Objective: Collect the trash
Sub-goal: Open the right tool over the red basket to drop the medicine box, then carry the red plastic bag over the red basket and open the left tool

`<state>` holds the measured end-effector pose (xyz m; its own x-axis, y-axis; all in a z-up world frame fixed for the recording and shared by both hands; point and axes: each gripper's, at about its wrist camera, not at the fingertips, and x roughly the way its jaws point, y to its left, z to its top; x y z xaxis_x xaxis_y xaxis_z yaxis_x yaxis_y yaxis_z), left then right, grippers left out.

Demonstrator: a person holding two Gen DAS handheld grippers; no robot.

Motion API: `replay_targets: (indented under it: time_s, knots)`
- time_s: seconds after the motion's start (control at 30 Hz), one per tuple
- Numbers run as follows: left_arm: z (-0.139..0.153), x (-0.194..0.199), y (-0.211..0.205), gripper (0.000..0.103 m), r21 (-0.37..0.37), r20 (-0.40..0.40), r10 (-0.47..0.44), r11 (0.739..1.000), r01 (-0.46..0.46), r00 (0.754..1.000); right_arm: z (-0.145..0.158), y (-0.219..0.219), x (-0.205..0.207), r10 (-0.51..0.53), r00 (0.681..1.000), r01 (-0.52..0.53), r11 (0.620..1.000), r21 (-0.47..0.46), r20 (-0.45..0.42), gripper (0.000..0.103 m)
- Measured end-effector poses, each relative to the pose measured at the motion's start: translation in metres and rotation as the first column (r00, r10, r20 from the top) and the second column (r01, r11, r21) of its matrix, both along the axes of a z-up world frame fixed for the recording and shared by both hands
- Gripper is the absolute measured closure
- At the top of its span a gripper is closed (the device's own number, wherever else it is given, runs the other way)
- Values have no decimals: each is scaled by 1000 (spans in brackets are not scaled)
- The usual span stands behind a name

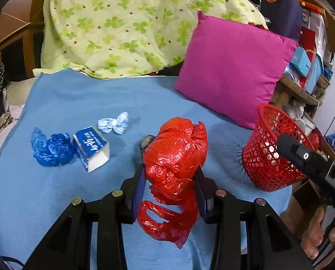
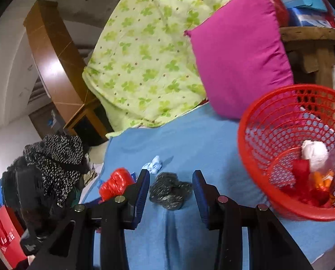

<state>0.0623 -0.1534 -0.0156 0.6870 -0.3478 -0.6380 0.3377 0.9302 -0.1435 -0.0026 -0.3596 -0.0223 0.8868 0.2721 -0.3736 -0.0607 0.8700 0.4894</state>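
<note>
Red bag (image 1: 175, 155): centre frame, pinched between left gripper (image 1: 170, 177) pads.
Right gripper (image 2: 170, 187): spread, grey wad (image 2: 168, 190) between, untouched.
Basket (image 2: 253, 148): right, tilted, scraps inside.
Box (image 1: 90, 147), blue wad (image 1: 50, 148): left on blanket (image 1: 66, 103).

Basket (image 1: 271, 157) right of carton (image 1: 92, 148), cushion (image 1: 232, 67) perhaps behind

Likely home bedroom: quilt (image 1: 122, 27), pillow (image 1: 235, 67), blue sheet (image 1: 77, 94), cluttered wooden shelves (image 1: 302, 90)
</note>
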Motion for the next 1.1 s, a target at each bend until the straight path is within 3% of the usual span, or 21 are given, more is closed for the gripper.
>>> replay_targets:
  time_s: [0.17, 0.23, 0.4, 0.57, 0.8, 0.9, 1.0, 1.1]
  knots:
    - [3, 0, 12, 61, -12, 8, 25, 1000, -25, 1000, -6, 7, 6, 20, 999, -20, 1000, -5, -30, 56]
    - [5, 1, 12, 61, -13, 11, 24, 1000, -24, 1000, -6, 3, 4, 2, 1000, -2, 1000, 8, -21, 49]
    - [20, 1, -1, 61, 3, 40, -22, 1000, 22, 999, 8, -19, -21, -119, 988, 114, 992, 52, 102, 46]
    - [42, -1, -40, 61, 0, 61, -136, 991, 136, 989, 20, -58, -63, -303, 925, 278, 951, 137, 229, 46]
    - [76, -1, -114, 60, -21, 83, -315, 948, 318, 946, 28, -115, -125, -593, 739, 535, 805, 257, 320, 44]
    - [84, -2, -159, 60, 9, 84, -396, 918, 397, 914, 23, -136, -140, -664, 690, 596, 747, 296, 286, 42]
    - [84, -1, -193, 55, 27, 69, -434, 901, 434, 898, 19, -149, -143, -687, 680, 610, 724, 322, 257, 42]
    - [82, 3, -209, 40, 9, 43, -446, 895, 446, 894, 18, -149, -146, -680, 686, 610, 731, 307, 257, 42]
